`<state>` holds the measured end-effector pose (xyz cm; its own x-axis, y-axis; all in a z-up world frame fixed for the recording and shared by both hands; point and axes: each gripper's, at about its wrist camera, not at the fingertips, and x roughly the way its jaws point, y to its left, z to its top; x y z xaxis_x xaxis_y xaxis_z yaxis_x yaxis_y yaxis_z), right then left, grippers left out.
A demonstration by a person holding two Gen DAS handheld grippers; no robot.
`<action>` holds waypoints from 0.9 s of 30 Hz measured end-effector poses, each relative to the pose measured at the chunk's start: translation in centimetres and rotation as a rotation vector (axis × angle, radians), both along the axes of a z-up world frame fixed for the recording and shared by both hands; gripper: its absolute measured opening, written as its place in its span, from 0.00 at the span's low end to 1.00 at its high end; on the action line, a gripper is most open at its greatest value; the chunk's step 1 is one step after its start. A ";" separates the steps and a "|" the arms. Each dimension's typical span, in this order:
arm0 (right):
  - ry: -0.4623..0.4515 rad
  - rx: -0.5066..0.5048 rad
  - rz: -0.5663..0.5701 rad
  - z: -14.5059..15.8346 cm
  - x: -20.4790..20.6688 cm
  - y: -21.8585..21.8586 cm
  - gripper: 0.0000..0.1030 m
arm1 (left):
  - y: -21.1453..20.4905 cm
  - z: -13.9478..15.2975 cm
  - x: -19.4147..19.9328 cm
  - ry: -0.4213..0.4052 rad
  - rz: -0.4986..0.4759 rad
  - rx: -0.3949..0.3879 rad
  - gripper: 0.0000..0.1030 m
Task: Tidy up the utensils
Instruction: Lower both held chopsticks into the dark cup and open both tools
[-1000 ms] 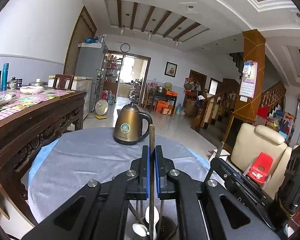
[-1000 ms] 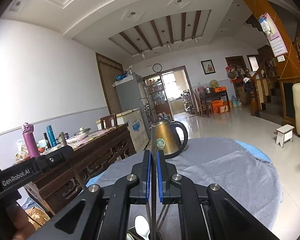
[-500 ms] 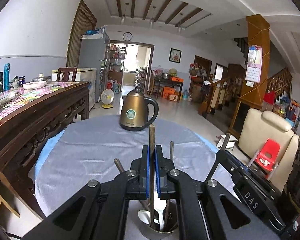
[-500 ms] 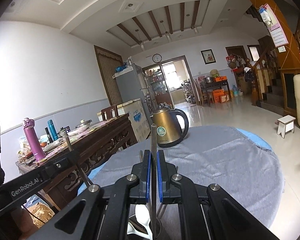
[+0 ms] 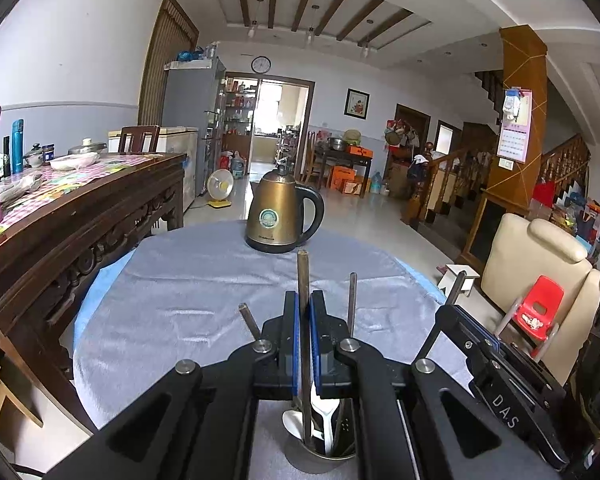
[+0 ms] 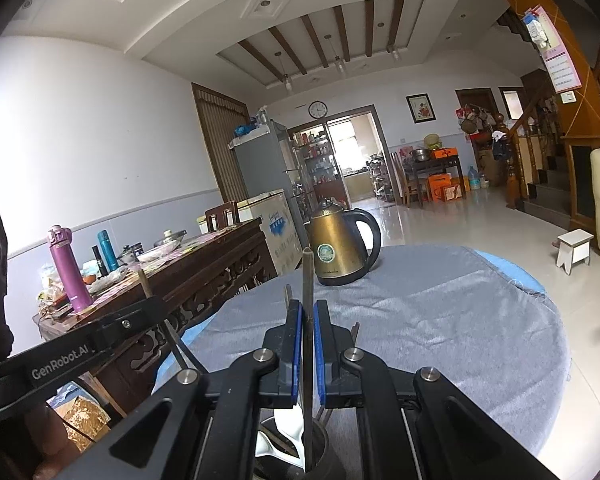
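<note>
Both sides are loaded right now. My left gripper (image 5: 304,344) is pinching a thin brown wooden chopstick (image 5: 302,276) between its blue pads, and the stick stands nearly upright with its lower end already down inside the round steel utensil cup (image 5: 320,458) on the grey cloth-covered tabletop (image 5: 188,296). My right gripper (image 6: 309,348) is clamped the same way on a second thin, darker stick (image 6: 308,280), also reaching down into that same cup (image 6: 324,446).

The cup is kinda crowded: white plastic spoons (image 5: 323,410) and a couple of other slim dark handles (image 5: 352,300) are leaning in there, so the trick is to not ram anything.

My plan: keep each stick vertical, sink it until I figure the tip is near the bottom, then ease the pads apart slowly so it just leans onto the rim. I'd do one side at a time, since the two grippers are right next to each other and could bump. The cup looks light, so a sideways pull on the way out could tip it. The brass-coloured electric kettle (image 5: 281,216) sits well apart at the far edge, no worry there.
</note>
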<state>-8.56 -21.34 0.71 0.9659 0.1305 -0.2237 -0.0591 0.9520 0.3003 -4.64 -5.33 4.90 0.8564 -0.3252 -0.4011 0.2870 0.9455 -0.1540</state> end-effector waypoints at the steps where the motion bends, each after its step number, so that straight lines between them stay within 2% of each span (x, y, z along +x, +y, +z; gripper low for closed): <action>1: 0.000 0.000 -0.001 0.0 0.0 0.0 0.07 | 0.1 0.0 0.0 0.001 0.001 -0.001 0.05; 16: 0.013 -0.012 0.017 -0.6 -0.3 0.5 0.07 | 0.6 0.0 0.0 0.029 0.001 -0.013 0.05; 27: 0.037 -0.012 0.042 -1.1 -0.7 1.1 0.07 | 0.9 0.2 -0.3 0.032 0.013 0.009 0.05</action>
<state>-9.26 -20.27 -0.44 0.9507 0.1679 -0.2607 -0.0882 0.9524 0.2917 -4.97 -4.45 5.08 0.8472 -0.3103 -0.4313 0.2695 0.9505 -0.1545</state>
